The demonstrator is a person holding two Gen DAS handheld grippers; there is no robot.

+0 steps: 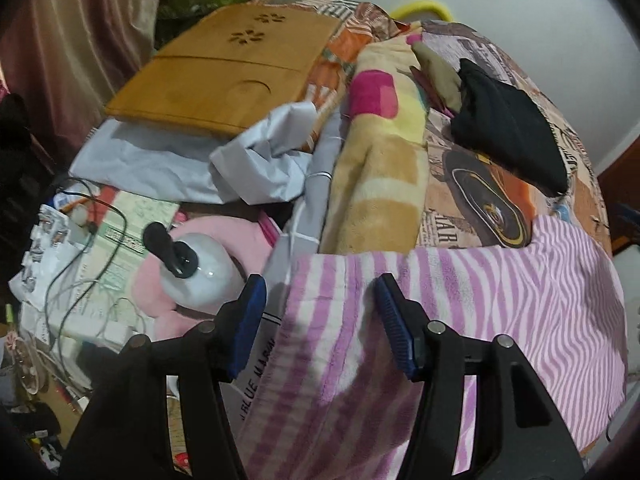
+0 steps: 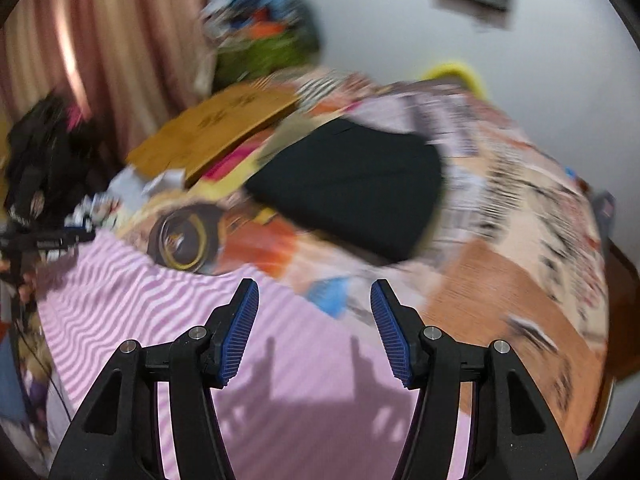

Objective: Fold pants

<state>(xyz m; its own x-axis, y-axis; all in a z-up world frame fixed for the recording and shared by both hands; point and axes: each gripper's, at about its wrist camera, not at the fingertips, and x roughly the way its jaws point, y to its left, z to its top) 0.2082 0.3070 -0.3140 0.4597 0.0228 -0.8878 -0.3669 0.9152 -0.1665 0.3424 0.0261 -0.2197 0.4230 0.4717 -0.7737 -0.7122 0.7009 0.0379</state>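
Observation:
The pants (image 1: 500, 304) are pink-and-white striped fleece, spread flat over the near part of the bed. My left gripper (image 1: 318, 292) is open above their left edge, with a fold of the fabric lying between the blue pads (image 1: 390, 320) but not pinched. In the right wrist view the pants (image 2: 132, 300) lie at lower left. My right gripper (image 2: 314, 296) is open and empty above their far edge. That view is motion-blurred.
A black folded garment (image 1: 508, 124) lies farther back on the patterned bedspread (image 1: 468, 196). A yellow blanket (image 1: 380, 168), grey cloth (image 1: 256, 160) and wooden lap tray (image 1: 216, 64) sit left of it. A white pump bottle (image 1: 200, 268) and cables clutter the left.

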